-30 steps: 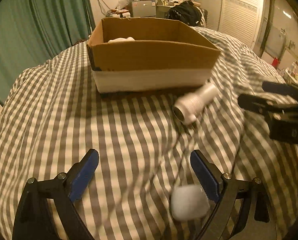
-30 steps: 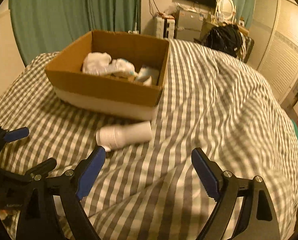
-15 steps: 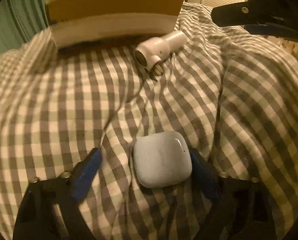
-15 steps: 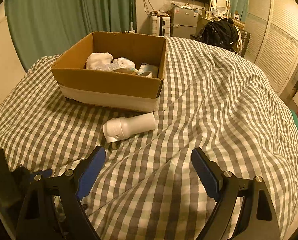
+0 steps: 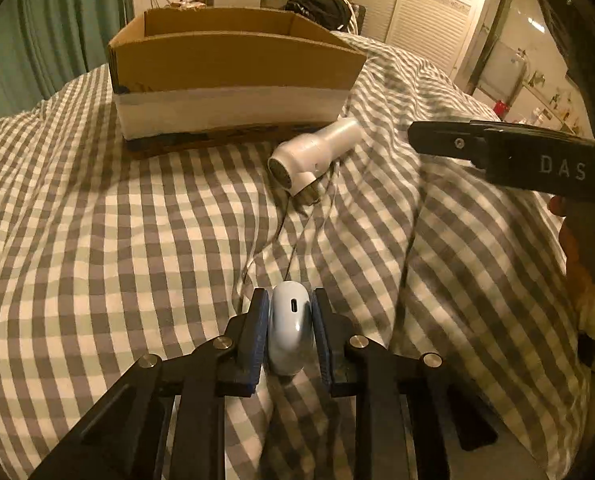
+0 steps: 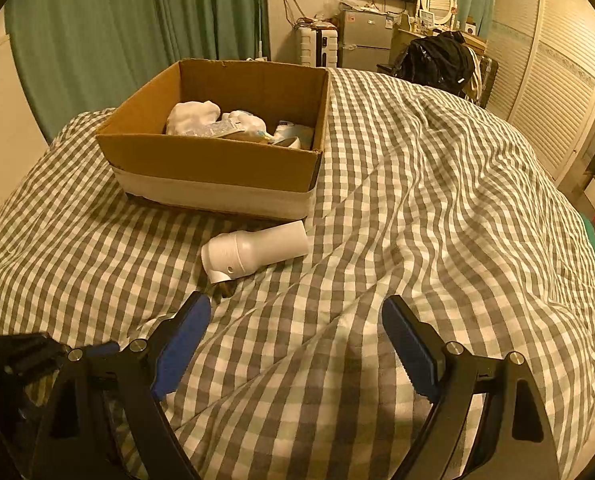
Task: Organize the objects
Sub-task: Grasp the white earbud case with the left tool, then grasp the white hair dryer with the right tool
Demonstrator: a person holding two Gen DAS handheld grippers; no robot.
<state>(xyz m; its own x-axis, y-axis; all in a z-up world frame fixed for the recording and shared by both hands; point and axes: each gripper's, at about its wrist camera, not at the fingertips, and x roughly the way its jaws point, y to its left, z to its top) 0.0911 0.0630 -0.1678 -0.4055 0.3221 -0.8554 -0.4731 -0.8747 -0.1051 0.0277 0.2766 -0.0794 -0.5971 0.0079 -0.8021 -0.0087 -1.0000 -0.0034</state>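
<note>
Left gripper (image 5: 289, 330) closing, its blue pads pressing a white earbud case (image 5: 290, 328) on the checked bedspread (image 5: 97, 240); right gripper (image 6: 295, 344) hovering wide open and empty, before the cardboard box (image 6: 217, 160)

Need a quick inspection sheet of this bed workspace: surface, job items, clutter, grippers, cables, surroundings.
Surface: checked bedspread, grey and white, wrinkled.
Job's things: cardboard box open-topped, white items inside; white cylindrical device lying on its side in front of the box; white earbud case on edge, its port facing away from the left wrist camera.
Clutter: nothing seen on the bed beyond these.
Grippers: left gripper jaws closing, blue pads against both sides of the case; right gripper open, nothing between its jaws.
Cables: a thin cord lies between the device and the case; whether it is attached cannot be told.
Surroundings: green curtains, louvred wardrobe doors, black bag.
</note>
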